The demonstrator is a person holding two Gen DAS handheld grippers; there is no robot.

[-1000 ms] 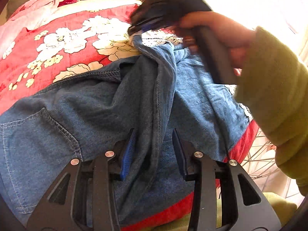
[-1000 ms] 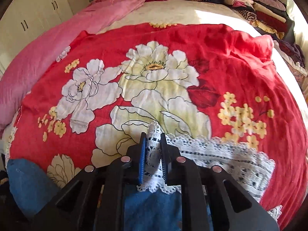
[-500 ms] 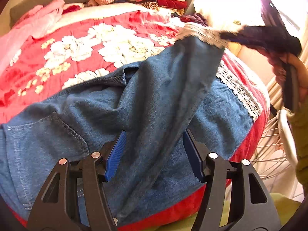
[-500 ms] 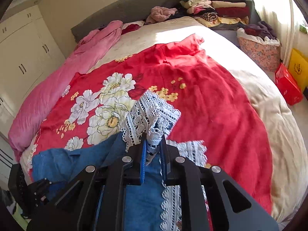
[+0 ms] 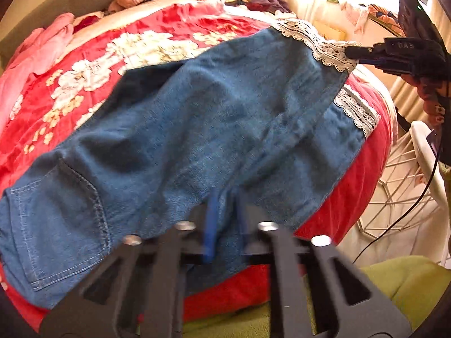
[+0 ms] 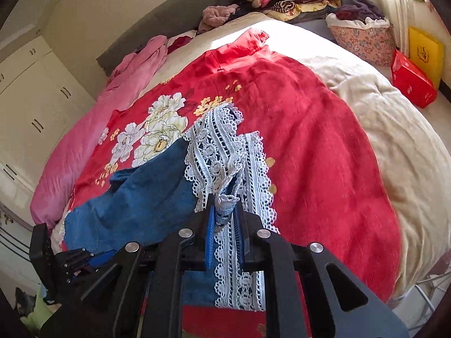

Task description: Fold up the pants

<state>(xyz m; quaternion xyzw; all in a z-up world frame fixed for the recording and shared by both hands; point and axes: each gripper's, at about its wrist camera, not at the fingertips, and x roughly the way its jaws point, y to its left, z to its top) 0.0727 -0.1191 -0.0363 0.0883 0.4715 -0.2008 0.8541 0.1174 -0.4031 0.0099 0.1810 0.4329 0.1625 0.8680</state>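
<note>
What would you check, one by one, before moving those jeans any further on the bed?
1. Right gripper clamped on the lace hem: ok.
2. Left gripper, jaws just closed, pinching denim of the jeans: ok, though blurred.
3. Upper leg pulled smooth between the grippers: ok.
4. Two lace hems lined up: not ok, the lower hem lies apart.
5. Red floral blanket bare ahead: ok.

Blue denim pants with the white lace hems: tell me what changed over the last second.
The right gripper, shut on the white lace hem, carried that leg from a bunched heap out to the side, spreading the blue denim pants flat. The left gripper fingers have just been closing and now pinch denim near the crotch. The red floral quilt stayed put.
</note>
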